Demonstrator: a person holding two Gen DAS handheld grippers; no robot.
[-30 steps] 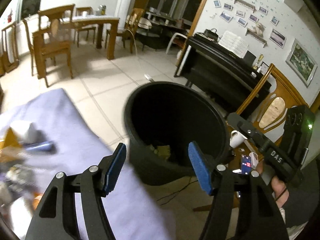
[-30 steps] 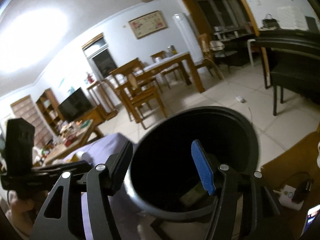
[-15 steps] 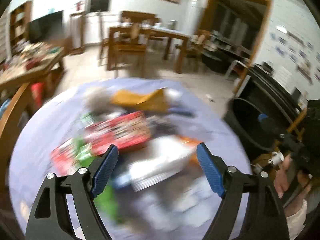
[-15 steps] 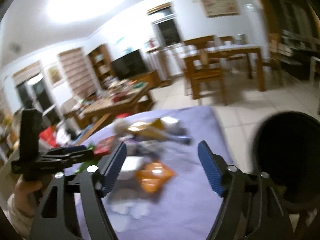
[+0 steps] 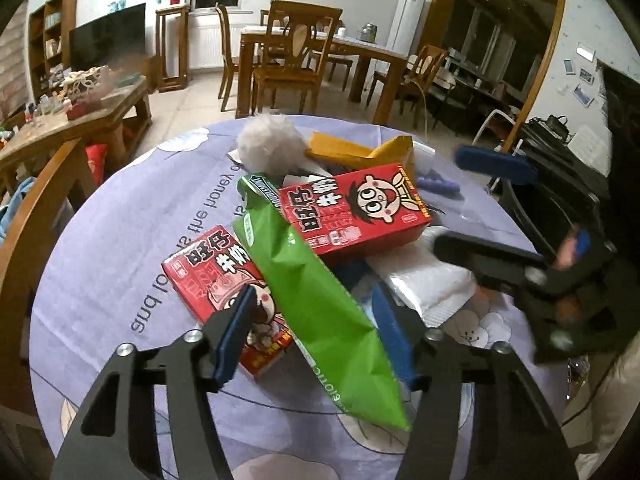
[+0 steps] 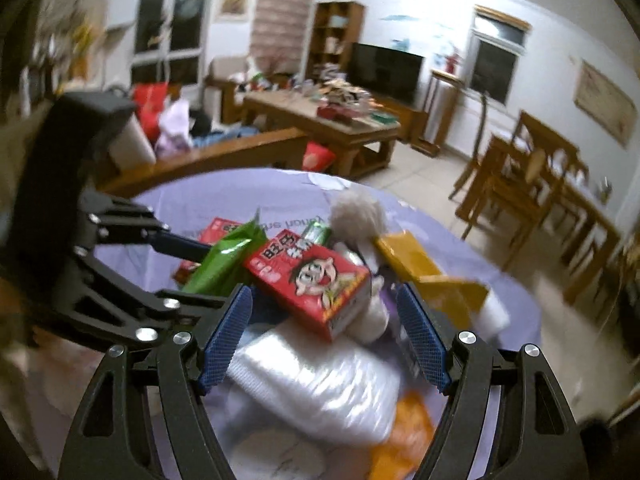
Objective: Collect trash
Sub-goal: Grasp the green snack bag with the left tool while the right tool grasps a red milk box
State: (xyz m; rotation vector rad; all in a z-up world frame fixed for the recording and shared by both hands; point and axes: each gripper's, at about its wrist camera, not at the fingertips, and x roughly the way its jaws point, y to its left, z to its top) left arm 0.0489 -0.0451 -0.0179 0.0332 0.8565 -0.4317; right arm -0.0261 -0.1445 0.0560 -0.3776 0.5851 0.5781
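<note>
A heap of trash lies on the purple tablecloth: a green snack bag, two red cartons, a white fluffy ball, a yellow box and a white plastic packet. My left gripper straddles the green bag's lower half, its jaws closing; a gap still shows at the left pad. My right gripper hangs open over the white packet and the near end of a red carton. It also shows in the left wrist view.
A wooden chair back curves along the table's left edge. Beyond it stand a cluttered coffee table and a dining table with chairs. An orange wrapper lies near the table's front.
Both grippers swung away from the black bin to the trash heap on the table. The left jaws widened, then narrowed around the green bag. The right jaws opened a little wider.
</note>
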